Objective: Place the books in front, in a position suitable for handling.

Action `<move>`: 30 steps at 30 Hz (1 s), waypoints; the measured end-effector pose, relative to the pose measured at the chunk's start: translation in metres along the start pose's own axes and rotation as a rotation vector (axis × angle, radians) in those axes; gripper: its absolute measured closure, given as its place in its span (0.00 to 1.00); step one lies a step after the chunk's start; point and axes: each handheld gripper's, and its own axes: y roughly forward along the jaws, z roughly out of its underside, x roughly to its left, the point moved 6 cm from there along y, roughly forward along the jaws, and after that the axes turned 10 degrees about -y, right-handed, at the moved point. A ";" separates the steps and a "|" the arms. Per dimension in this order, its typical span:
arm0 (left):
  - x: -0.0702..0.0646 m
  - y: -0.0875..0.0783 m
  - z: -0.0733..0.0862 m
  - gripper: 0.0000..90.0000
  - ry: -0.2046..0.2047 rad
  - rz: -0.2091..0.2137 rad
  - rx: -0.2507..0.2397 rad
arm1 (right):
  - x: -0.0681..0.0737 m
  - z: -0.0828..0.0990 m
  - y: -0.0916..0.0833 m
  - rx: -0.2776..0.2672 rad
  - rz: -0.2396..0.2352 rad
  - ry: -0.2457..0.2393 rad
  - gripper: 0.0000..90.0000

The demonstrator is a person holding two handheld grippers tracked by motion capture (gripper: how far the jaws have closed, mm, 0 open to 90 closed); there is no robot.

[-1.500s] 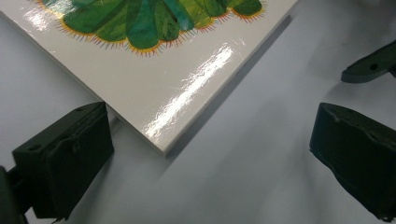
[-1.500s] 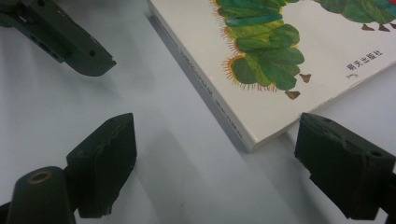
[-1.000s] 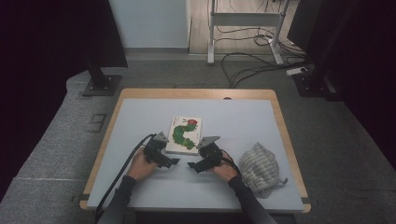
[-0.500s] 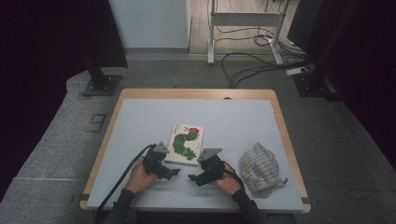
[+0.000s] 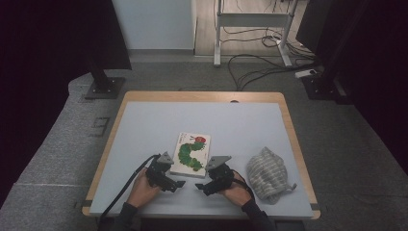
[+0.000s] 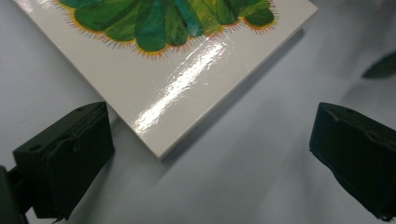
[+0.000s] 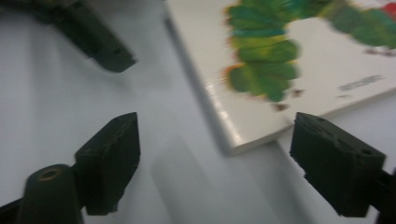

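Just ahead of our left gripper [image 5: 179,183] and right gripper [image 5: 198,186] lies the caterpillar book [image 5: 191,154], its near corners between both sets of wide-apart jaws, nothing clamped.

Holding the left gripper [image 5: 179,183] and right gripper [image 5: 198,186] low at the near edge, tips pointing inward toward each other, close but apart; both sets of jaws standing wide, gripping nothing.
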 end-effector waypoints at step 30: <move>0.011 0.003 0.001 0.00 -0.049 -0.139 -0.052 | -0.125 -0.031 0.055 0.005 0.077 0.093 0.01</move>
